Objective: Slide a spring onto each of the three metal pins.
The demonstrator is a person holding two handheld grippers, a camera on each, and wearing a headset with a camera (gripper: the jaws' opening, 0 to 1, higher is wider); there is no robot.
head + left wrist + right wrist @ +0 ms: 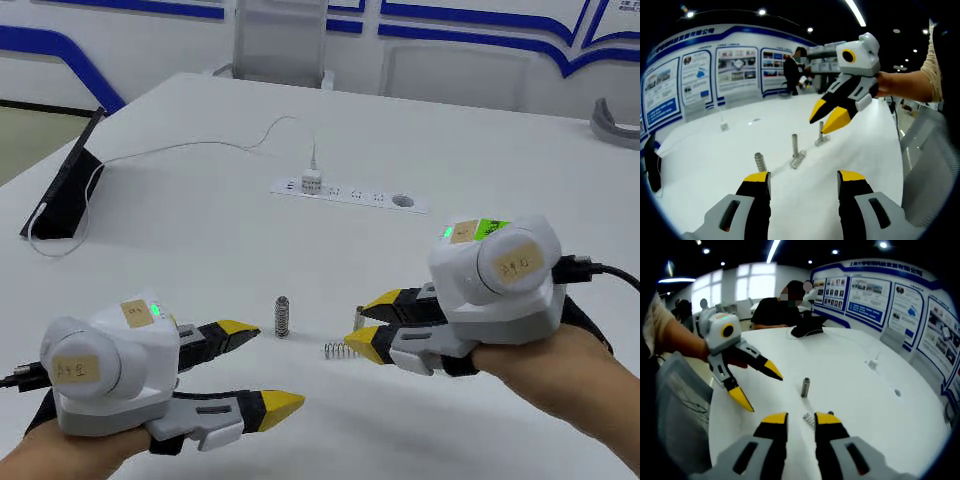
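The left claw (pixel 258 366) hovers low over the white desk (pixel 200 240) at the near left. Its 2 yellow-tipped jaws are spread wide and hold nothing. In the left gripper view, the left claw (pixel 805 176) points toward the pins.

The right claw (pixel 374 320) sits at the near right with its jaws partly apart. Nothing can be seen between them.

Between the 2 claws stands a short upright metal pin wearing a coiled spring (pixel 282 316). It shows in the left gripper view (pixel 759 161) and in the right gripper view (pixel 805 387).

A loose silver coil spring (pixel 339 350) lies on its side on the desk, just beside the right claw's lower tip. In the right gripper view, the loose silver coil spring (pixel 810 419) lies in the narrow gap ahead of the right claw (pixel 801 418).

In the left gripper view this spring (pixel 798 160) lies at the foot of a bare upright metal pin (pixel 795 145). A second bare metal pin (pixel 821 131) stands further on, right under the tips of the right claw (pixel 826 115).

Across the desk lies a flat white power strip (pixel 350 193) with a small white plug (pixel 311 181) in it. A thin white cable (pixel 180 150) runs off to a black slanted stand (pixel 65 185) at the left edge.
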